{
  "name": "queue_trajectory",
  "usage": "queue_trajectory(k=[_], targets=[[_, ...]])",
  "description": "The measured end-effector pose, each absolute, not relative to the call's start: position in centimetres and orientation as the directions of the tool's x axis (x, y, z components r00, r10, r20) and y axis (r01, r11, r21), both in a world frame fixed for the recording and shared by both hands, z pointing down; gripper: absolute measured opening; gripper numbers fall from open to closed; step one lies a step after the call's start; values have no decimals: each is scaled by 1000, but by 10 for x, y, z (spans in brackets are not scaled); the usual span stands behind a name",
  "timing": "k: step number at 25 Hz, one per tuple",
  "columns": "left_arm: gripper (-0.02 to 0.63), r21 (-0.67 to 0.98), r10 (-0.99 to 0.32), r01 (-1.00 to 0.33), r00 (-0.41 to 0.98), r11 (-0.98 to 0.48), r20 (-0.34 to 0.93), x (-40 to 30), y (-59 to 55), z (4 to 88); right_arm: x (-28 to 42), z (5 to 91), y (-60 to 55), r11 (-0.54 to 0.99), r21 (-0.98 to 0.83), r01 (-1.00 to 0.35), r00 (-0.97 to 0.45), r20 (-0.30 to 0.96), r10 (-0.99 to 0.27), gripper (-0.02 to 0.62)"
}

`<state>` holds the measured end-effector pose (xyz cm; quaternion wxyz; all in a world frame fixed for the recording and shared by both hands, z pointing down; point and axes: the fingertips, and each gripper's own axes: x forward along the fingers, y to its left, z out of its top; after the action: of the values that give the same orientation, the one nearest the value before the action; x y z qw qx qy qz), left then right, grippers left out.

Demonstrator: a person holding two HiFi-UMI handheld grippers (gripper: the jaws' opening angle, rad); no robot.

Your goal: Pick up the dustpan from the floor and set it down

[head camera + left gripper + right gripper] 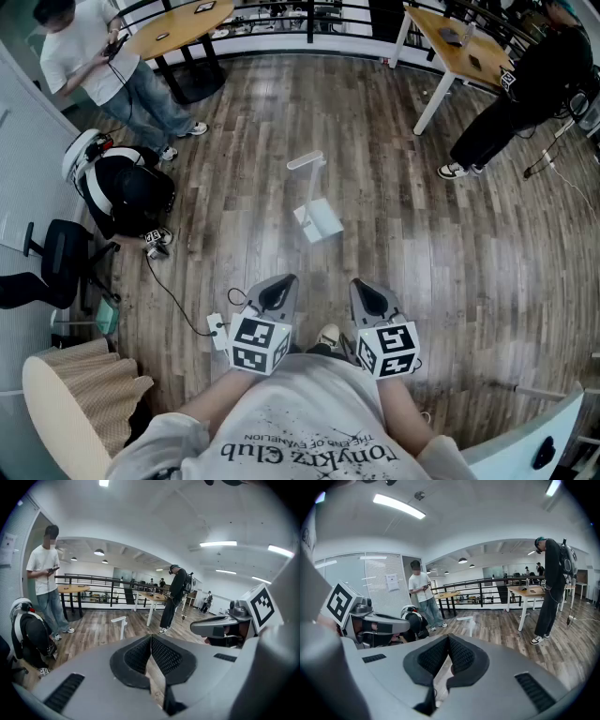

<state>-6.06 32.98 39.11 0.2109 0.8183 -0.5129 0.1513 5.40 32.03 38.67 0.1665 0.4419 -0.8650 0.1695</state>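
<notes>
Left gripper (151, 637) closed; dustpan (317, 221) stands, handle upright.

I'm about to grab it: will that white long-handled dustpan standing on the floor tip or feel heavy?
The dustpan probably tips easily: its tall thin handle rises from a small pan. It looks like thin plastic, so likely light and fairly stiff.

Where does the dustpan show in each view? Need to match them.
Head view: dustpan upright on the floor, centre frame.
Left gripper view: dustpan left of centre, on the floor.
Right gripper view: dustpan slightly right of centre.
Shared landmark: person in white T-shirt, left of it everywhere.
</notes>
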Motion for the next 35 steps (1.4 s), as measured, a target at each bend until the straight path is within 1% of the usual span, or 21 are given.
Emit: queue_trajectory(k=[16,24,28,35], targets=[[25,192,-778,-907,421,-375,467,-59,328,390,55,386,316,559,-146,-816,-560,437,-703,26],[26,209,-776,-903,429,-375,463,-80,326,394,42,389,308,536,-125,-835,-528,453,-718,26],[26,217,-749,-886,462,-409,475,-100,327,399,26,388,305,510,-113,-853,-500,460,-734,26],[25,208,-724,-854,515,-476,458,-127,313,396,6,383,297,472,-64,-879,-445,463,-767,26]])
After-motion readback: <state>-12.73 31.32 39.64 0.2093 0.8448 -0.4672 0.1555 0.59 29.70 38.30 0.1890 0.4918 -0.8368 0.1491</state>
